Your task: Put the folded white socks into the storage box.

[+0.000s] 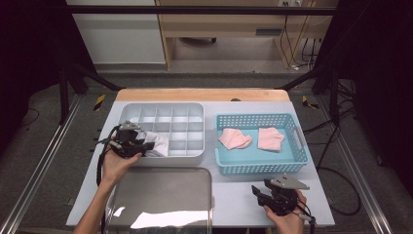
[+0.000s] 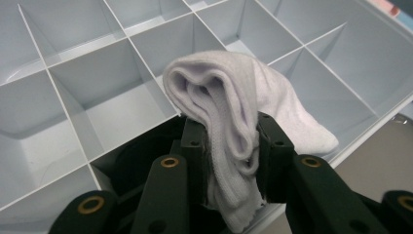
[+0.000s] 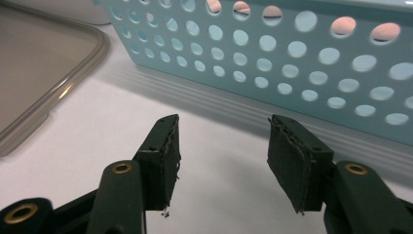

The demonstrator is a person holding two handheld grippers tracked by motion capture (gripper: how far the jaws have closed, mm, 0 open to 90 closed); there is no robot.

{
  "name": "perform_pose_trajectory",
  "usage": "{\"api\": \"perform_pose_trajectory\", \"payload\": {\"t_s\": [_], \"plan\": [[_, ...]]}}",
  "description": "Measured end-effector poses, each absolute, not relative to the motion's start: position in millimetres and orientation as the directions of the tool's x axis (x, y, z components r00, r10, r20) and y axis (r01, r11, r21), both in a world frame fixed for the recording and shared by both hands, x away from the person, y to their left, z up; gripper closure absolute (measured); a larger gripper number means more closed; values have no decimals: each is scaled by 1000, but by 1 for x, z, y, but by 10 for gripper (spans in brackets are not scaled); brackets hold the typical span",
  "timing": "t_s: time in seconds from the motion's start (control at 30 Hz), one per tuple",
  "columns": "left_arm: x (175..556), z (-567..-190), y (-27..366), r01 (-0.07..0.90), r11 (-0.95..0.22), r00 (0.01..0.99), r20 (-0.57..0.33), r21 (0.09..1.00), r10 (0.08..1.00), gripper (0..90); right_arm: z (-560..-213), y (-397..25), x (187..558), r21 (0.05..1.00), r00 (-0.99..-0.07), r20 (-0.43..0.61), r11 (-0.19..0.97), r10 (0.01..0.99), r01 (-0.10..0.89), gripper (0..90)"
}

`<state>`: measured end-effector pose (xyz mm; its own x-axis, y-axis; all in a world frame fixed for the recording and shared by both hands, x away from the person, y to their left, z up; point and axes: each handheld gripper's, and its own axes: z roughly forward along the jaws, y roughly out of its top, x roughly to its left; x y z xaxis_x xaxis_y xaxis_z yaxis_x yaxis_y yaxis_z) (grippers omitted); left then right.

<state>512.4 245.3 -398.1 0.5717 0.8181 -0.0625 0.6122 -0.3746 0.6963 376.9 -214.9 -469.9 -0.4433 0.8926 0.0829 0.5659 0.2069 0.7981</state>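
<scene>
White folded sock (image 2: 234, 122) is clamped between the jaws of the left gripper (image 2: 229, 151), bunched and standing up out of the grip. In the high view the left gripper (image 1: 127, 141) sits at the near-left corner of the grey divided organiser (image 1: 185, 109), with the sock (image 1: 158, 143) lying over the near-left compartments. Left gripper view: sock hangs above the compartment grid, its loose end draped toward the organiser's (image 2: 87, 73) near rim.

Right gripper (image 3: 221, 146): jaws spread wide, nothing between them. It rests low over the tabletop (image 3: 97, 146), just near of the perforated blue basket (image 3: 292, 48). High view places the right gripper (image 1: 272, 195) at the near right.

Blue basket (image 1: 253, 163) holds two pink folded socks (image 1: 235, 138), side by side but apart. A grey tray (image 1: 160, 195) lies near of the organiser.
</scene>
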Motion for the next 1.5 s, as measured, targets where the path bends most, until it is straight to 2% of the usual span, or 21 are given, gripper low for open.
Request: {"api": "perform_pose_trajectory", "payload": {"t_s": [0.37,0.57,0.83,0.93,1.33,1.5], "plan": [[514,-399,237,630,-437,590,-29,642,807,690,-475,-213,379,782,-450,90,217,888,584,460],[517,-397,224,639,-488,584,39,594,811,696,-474,-215,379,781,-451,96,214,887,586,460],[522,-399,220,654,-488,578,34,579,815,701,-476,-212,382,775,-458,100,220,883,593,460],[523,-401,212,653,-512,578,69,558,813,705,-476,-211,382,774,-460,102,220,882,593,460],[530,-410,195,686,-547,574,106,479,812,713,-477,-208,383,765,-468,108,227,877,602,461],[533,-411,196,691,-546,578,92,474,811,713,-478,-208,384,764,-469,109,228,876,604,463]]}}
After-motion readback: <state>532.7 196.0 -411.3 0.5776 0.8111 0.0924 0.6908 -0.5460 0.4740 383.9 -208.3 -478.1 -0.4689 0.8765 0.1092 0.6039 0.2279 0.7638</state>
